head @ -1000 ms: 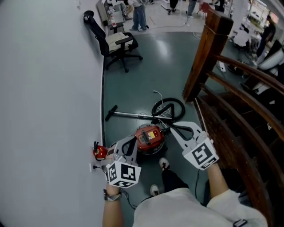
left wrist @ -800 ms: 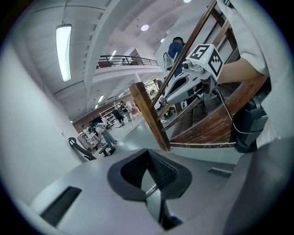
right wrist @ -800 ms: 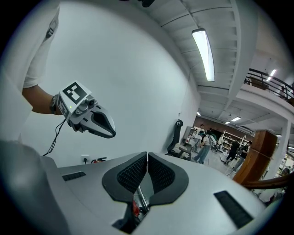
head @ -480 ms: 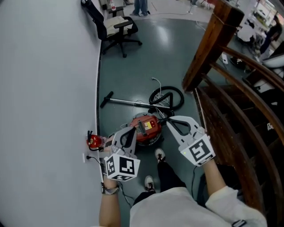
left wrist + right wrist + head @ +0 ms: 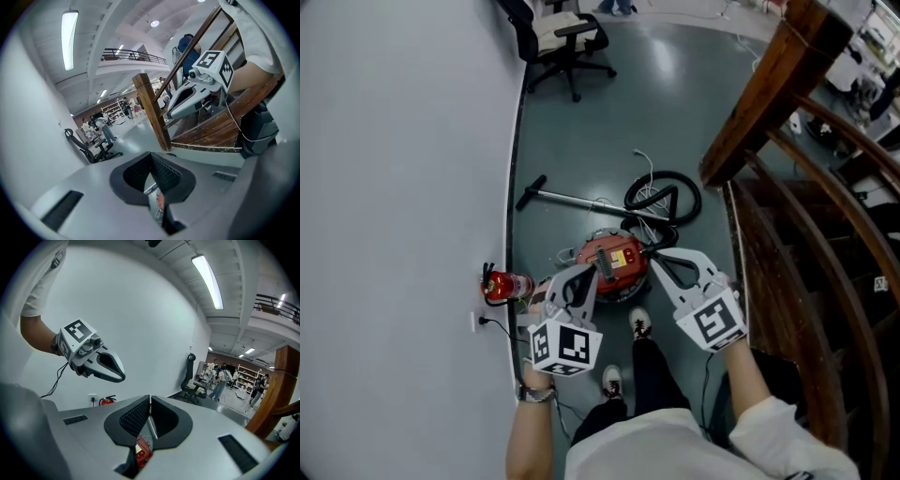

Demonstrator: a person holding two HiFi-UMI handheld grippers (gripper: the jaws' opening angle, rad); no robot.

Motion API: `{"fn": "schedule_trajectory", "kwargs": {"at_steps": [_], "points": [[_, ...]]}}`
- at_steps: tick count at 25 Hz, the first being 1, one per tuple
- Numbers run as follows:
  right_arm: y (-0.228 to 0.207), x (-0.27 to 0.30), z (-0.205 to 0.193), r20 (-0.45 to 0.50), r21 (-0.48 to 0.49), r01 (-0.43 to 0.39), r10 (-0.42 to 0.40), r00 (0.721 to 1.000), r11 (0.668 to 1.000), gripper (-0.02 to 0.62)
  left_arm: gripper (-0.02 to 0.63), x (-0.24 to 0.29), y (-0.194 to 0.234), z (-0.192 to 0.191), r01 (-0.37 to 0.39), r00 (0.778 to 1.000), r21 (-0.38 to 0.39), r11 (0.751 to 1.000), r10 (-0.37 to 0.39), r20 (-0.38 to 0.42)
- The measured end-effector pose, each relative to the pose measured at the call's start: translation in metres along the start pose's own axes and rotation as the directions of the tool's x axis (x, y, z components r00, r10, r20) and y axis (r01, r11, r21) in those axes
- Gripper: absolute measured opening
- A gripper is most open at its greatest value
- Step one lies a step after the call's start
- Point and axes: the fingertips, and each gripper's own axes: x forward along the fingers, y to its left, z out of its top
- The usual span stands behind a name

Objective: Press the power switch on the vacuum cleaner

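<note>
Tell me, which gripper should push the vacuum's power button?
Probably the right gripper. Its own view looks down between shut jaws onto the top of the red vacuum cleaner; the left gripper sees only a red sliver. Both hang above it. I can't spot the switch itself.

I have the vacuum cleaner [image 5: 614, 265] on the floor [image 5: 581, 122], between the wall [image 5: 394, 187] at left and the stair rail [image 5: 769, 84] at right. Its wand [image 5: 572, 200] lies behind it, and the hose coil [image 5: 697, 202] behind and to the right. A fire extinguisher [image 5: 502, 286] sits at the floor's left edge, left of the vacuum cleaner. An office chair [image 5: 558, 37] stands far back along that edge. My left gripper [image 5: 584, 274] and right gripper [image 5: 658, 260] flank the vacuum cleaner's near side.
</note>
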Motion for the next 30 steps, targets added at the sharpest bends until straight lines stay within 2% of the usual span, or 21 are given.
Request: {"fn": "schedule_trajectory", "kwargs": {"at_steps": [7, 12, 24, 30], "points": [[-0.003, 0.018, -0.038, -0.029, 0.040, -0.011, 0.013, 1.000, 0.999, 0.031, -0.002, 0.034, -0.005, -0.030, -0.017, 0.999, -0.068, 0.998, 0.014, -0.036], [0.003, 0.030, -0.062, -0.055, 0.065, -0.036, 0.040, 0.998, 0.997, 0.031, -0.002, 0.054, -0.017, -0.051, -0.003, 0.997, -0.118, 0.993, -0.005, -0.074], [0.006, 0.061, -0.118, -0.102, 0.110, -0.086, 0.098, 0.990, 0.990, 0.031, -0.002, 0.094, -0.030, -0.094, 0.029, 0.988, -0.144, 0.989, -0.051, -0.148], [0.003, 0.074, -0.141, -0.128, 0.122, -0.084, 0.100, 0.987, 0.989, 0.031, -0.002, 0.110, -0.035, -0.111, 0.036, 0.984, -0.159, 0.987, -0.063, -0.169]]}}
